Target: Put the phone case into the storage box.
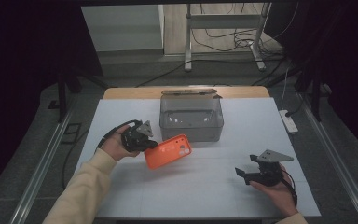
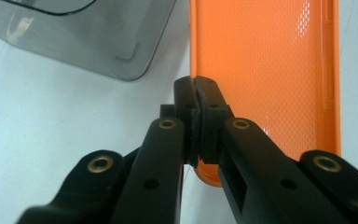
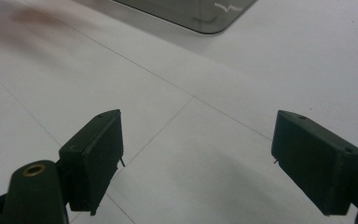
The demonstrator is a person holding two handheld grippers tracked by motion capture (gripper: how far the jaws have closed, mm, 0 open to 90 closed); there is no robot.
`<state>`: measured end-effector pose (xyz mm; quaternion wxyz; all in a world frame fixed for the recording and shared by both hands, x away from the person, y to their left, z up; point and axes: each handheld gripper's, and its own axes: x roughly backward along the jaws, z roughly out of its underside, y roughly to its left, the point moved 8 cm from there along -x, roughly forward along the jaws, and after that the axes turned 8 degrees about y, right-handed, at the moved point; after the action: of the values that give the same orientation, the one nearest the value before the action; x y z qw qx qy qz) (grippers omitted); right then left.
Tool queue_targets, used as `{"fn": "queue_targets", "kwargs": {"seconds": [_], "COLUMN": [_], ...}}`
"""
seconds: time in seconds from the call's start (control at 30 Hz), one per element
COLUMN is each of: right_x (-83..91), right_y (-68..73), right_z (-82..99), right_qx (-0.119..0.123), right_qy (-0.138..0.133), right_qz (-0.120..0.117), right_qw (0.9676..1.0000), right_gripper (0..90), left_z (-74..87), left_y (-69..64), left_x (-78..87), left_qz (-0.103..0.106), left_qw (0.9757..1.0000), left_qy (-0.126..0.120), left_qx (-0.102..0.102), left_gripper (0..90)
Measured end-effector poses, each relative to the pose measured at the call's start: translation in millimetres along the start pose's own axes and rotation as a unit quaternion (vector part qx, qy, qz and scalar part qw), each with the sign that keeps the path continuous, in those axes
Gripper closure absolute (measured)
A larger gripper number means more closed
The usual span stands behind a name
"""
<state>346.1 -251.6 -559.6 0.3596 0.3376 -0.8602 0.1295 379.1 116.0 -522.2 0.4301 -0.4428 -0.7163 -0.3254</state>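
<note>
Up close, left gripper (image 2: 196, 93) pinching orange phone case (image 2: 270, 65) rim, grey box (image 1: 191, 116) beyond.

High view: fixed above the person's side, facing forward and down over the white table (image 1: 200, 186) | Left gripper view: rides the gripper, close on the orange phone case (image 2: 265, 70), grey bin (image 2: 98, 37) corner behind | Right gripper view: low over the table, sharing that bin's (image 3: 191, 11) edge.

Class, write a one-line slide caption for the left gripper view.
Left gripper pinches the edge of an orange phone case above the white table, beside a grey plastic box.
</note>
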Motion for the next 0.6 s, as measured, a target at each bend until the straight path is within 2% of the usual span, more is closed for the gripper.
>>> {"fn": "queue_targets", "kwargs": {"seconds": [0.6], "right_x": [-0.7], "right_y": [1.2], "right_z": [-0.4], "right_qx": [-0.001], "right_qy": [-0.002], "right_qz": [-0.002], "right_qw": [1.0000], "right_gripper": [17.1], "left_z": [-6.1], "left_y": [-7.0], "left_x": [6.0], "left_qz": [-0.006], "left_qw": [1.0000], "left_qy": [-0.006], "left_qx": [0.000], "left_gripper": [88.5]}}
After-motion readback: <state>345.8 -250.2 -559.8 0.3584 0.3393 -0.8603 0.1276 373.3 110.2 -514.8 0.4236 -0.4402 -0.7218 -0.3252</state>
